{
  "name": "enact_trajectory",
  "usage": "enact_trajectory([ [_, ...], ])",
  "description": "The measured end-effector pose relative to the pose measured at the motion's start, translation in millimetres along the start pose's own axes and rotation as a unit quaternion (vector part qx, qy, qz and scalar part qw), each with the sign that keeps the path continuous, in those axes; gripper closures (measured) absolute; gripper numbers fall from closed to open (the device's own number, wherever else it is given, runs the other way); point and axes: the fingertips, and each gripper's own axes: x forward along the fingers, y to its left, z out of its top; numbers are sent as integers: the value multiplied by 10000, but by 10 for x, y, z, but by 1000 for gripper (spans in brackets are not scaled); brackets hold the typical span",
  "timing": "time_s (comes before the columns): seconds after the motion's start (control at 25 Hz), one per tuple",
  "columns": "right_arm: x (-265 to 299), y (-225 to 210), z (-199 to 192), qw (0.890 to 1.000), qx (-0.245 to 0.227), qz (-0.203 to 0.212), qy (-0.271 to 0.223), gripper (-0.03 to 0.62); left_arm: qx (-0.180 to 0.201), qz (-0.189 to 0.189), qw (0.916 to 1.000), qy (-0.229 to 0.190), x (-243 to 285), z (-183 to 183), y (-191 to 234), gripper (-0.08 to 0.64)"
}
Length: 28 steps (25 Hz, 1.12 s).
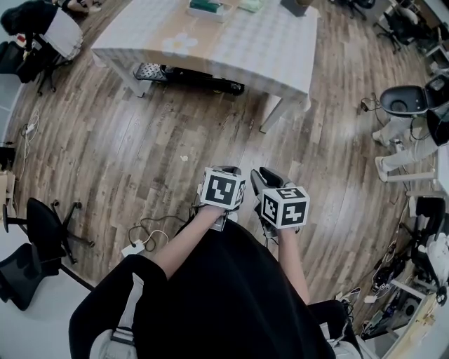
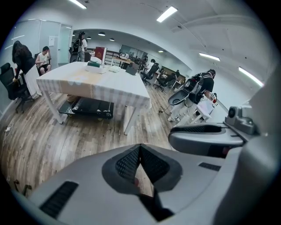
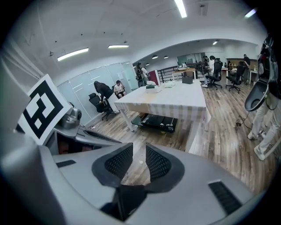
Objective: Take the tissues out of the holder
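The tissue holder [image 1: 205, 7] sat on the far table [image 1: 266, 56], well away. The left gripper [image 2: 139, 149] was closed on nothing, the right gripper [image 3: 139, 151] slightly apart, empty. Tissues should be light and soft: pinch the top sheet.

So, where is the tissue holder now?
In the head view, the tissue holder stands on the white table, at the top edge, just left of centre.

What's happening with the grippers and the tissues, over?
Left gripper shut, empty. Right gripper fingers slightly apart, empty. Tissue holder far off on table, untouched. Wooden floor between.
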Motion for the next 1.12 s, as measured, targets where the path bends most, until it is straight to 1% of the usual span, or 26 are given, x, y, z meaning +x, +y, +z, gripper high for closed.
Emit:
enact_trajectory([
  [0.2, 172, -88, 225, 10000, -37, -12, 41, 508, 16, -55, 10000, -9, 111, 282, 107, 551],
  [0.4, 358, -182, 539, 9999, -115, -19, 43, 508, 14, -79, 10000, -45, 221, 573, 264, 552],
  [0.72, 678, -207, 980, 9995, -291, 25, 129, 506, -128, -141, 9998, -97, 269, 1005, 550, 552],
  [0.96, 993, -161, 1192, 9988, -419, 97, 227, 501, -225, -161, 9996, -84, 355, 1205, 841, 552],
  [1.12, 1135, -168, 1271, 9990, -356, 102, 252, 495, -245, -166, 9995, -54, 395, 1294, 987, 552],
])
